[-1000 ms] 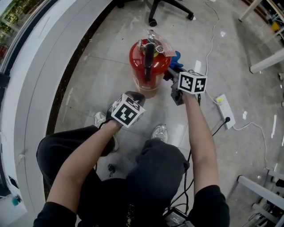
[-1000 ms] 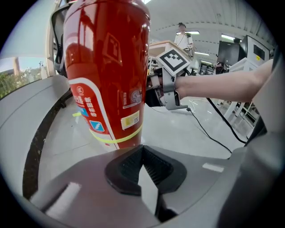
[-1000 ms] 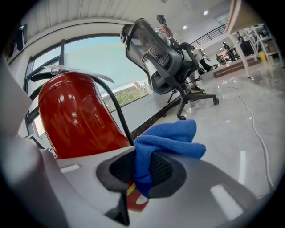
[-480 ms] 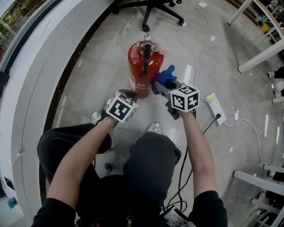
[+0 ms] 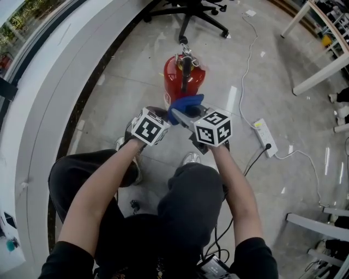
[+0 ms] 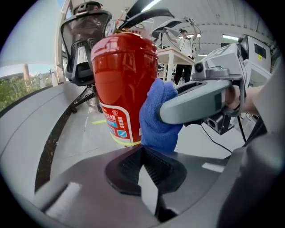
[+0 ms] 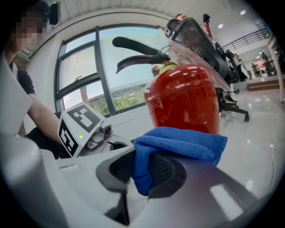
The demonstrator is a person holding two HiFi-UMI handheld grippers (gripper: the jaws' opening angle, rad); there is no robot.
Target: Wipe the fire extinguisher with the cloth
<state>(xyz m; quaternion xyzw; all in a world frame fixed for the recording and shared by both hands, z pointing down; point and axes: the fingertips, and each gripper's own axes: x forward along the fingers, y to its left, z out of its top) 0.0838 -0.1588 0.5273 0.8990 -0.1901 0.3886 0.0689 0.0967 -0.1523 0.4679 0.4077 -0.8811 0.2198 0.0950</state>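
Item: red steel fire extinguisher [image 5: 184, 83], upright on grey tiled floor [image 5: 122, 90]. Right gripper [image 7: 141, 171], pinching folded blue microfibre cloth [image 7: 182, 143], has swung from the cylinder's right flank to its near face (wiping apparently under way). Left gripper [image 6: 143, 153]: jaws pressed together, empty, just beside.

In the head view, the foot of the fire extinguisher [image 5: 184, 76] is covered by the cloth [image 5: 184, 102] at the middle of the frame, and the chair [image 5: 192, 11] is cut off by the top edge. In the left gripper view, the print on the label [image 6: 116, 122] at centre left is too small to be read.
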